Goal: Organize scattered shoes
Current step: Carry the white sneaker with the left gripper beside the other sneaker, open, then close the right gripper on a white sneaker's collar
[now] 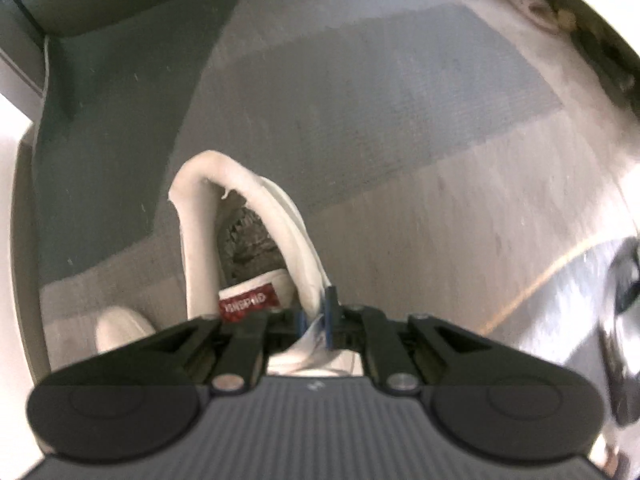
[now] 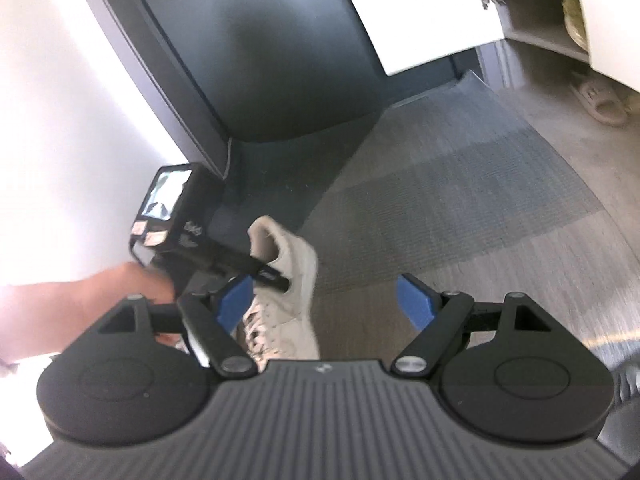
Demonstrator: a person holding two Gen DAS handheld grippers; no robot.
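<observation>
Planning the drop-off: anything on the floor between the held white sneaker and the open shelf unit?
Nothing visible. The left gripper holds the white leather sneaker above the grey ribbed mat; only a beige slide sandal lies beside the pale open shelf unit.

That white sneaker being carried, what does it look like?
The white sneaker is a cream, leather-looking lace-up with a padded collar, a grey patterned lining and a red label on its tongue. It hangs above the grey mat, apparently touching nothing else. The left gripper is shut on one side of its collar; from the right wrist its laces show. The right gripper is open, empty.
</observation>
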